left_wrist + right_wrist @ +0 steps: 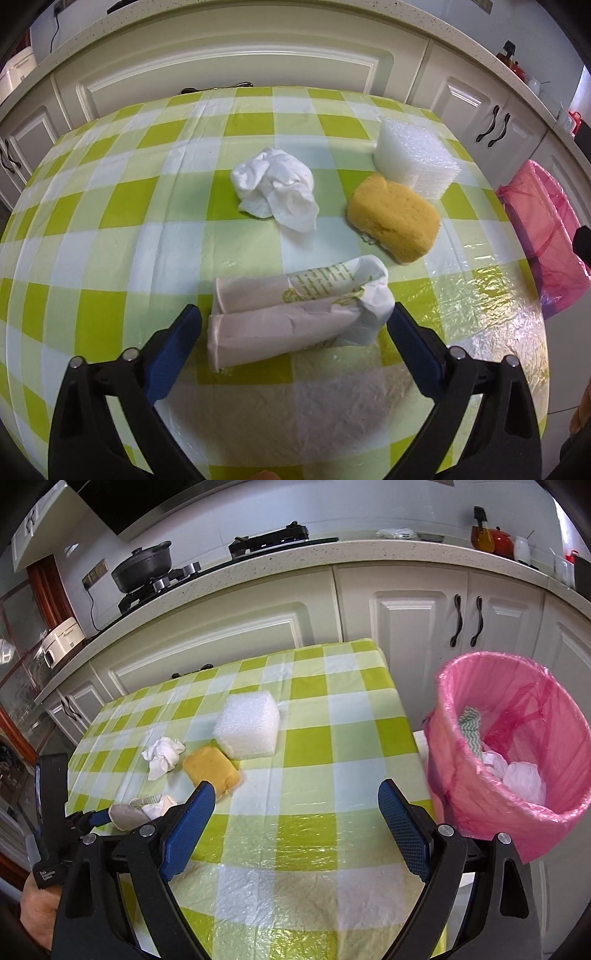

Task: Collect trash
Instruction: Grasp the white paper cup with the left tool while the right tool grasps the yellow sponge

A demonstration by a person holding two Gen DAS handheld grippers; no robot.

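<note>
Left wrist view showed the left gripper (pixel 293 321) with its blue pads spread wide to either side of crushed paper cups (pixel 295 314) lying on the green checked tablecloth (pixel 110 206); whether a pad touched them could not be told. Beyond the cups lay a crumpled white tissue (pixel 275 190), a yellow sponge (pixel 393 218) and, touching it, a white foam block (pixel 415 157). Right wrist view showed the right gripper (pixel 295 812) also wide open with nothing between its pads, over the table's near edge. Just beside the table stood the pink-lined trash bin (pixel 465 775), with white paper and a patterned cloth inside.
</note>
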